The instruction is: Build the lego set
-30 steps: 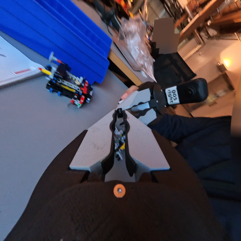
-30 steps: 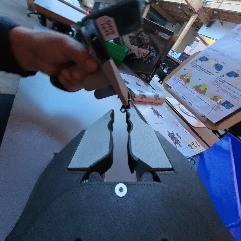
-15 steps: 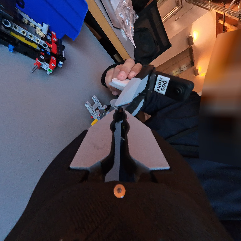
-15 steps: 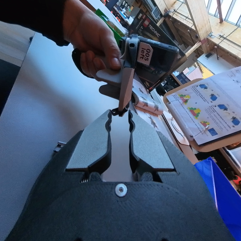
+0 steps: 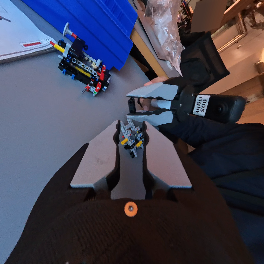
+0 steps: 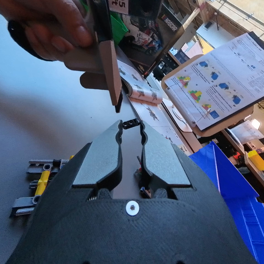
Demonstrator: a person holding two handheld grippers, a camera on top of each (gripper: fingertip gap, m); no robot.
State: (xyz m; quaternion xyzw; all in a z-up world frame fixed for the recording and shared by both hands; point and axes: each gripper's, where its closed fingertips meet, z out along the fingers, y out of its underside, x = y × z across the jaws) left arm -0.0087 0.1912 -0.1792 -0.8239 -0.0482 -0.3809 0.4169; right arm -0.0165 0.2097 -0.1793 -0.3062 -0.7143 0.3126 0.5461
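My right gripper (image 6: 131, 123) is shut on a small black beam with holes (image 6: 129, 124), pinched end to end at the fingertips above the grey table (image 6: 57, 114). In the left wrist view the same gripper (image 5: 128, 105) shows the beam (image 5: 131, 105) spanning its tips. My left gripper (image 5: 130, 123) is open and empty. Past its fingers, a small grey assembly with yellow pins (image 5: 132, 137) lies on the table. In the right wrist view the left gripper (image 6: 118, 108) hangs just above the beam, apart from it. The small assembly (image 6: 40, 178) lies at the lower left.
A larger black, red and yellow assembly (image 5: 84, 70) sits by a blue bin (image 5: 92, 24). An open instruction booklet (image 6: 144, 92) lies on the table. A clipboard with a printed sheet (image 6: 214, 80), a dark box (image 6: 154, 38) and plastic bags (image 5: 164, 25) stand around. The grippers are tip to tip, or close to it.
The left gripper held the small black beam at its tips and has let go of it. The right gripper's fingers closed on the beam and now carry it. The left gripper has drawn slightly away.
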